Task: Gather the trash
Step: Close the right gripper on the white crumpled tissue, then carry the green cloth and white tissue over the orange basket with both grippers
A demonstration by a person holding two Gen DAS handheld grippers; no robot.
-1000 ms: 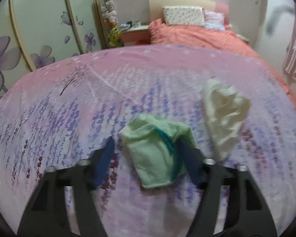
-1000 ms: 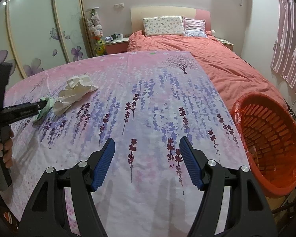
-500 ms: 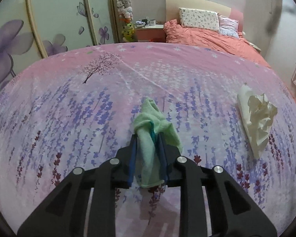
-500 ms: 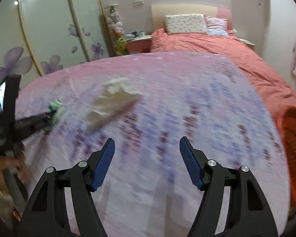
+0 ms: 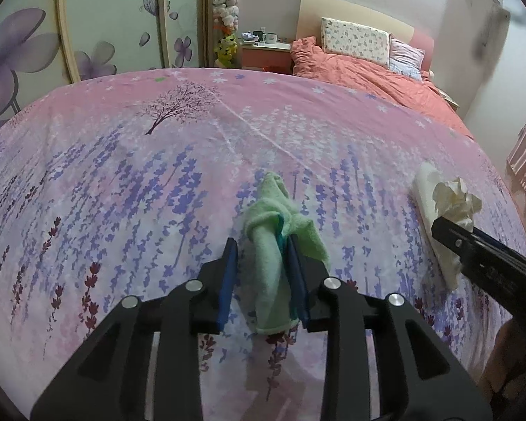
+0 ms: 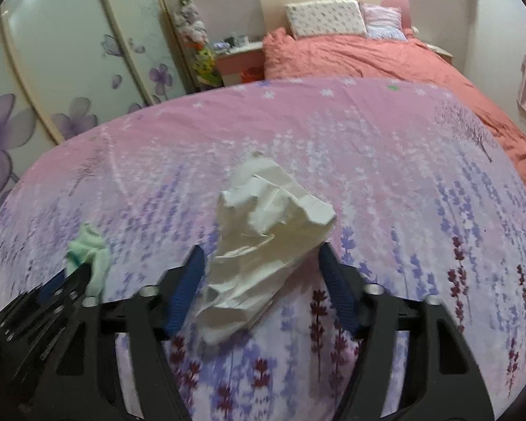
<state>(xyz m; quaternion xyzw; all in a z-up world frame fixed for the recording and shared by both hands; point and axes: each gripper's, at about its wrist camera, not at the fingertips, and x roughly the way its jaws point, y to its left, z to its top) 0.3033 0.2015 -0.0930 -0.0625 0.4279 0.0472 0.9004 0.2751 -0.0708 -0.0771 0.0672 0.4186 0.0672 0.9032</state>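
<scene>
A green cloth [image 5: 273, 242] hangs between the blue pads of my left gripper [image 5: 261, 273], which is shut on it just above the flowered bedspread [image 5: 122, 182]. The cloth also shows at the left in the right wrist view [image 6: 87, 249]. A crumpled white paper wad [image 6: 263, 235] lies on the bedspread between the wide-open fingers of my right gripper [image 6: 263, 280]. In the left wrist view the white wad [image 5: 445, 210] lies at the right, with the right gripper [image 5: 473, 245] reaching over it.
A bed with an orange quilt [image 6: 368, 52] and pillows [image 6: 326, 17] stands behind. Wardrobe doors with purple flowers [image 5: 35, 52] line the left. A nightstand [image 5: 263, 52] and soft toys [image 5: 224, 17] stand at the back.
My left gripper closed on the green cloth and lifted it slightly. My right gripper swung left from near the orange basket and now straddles the white paper wad.
</scene>
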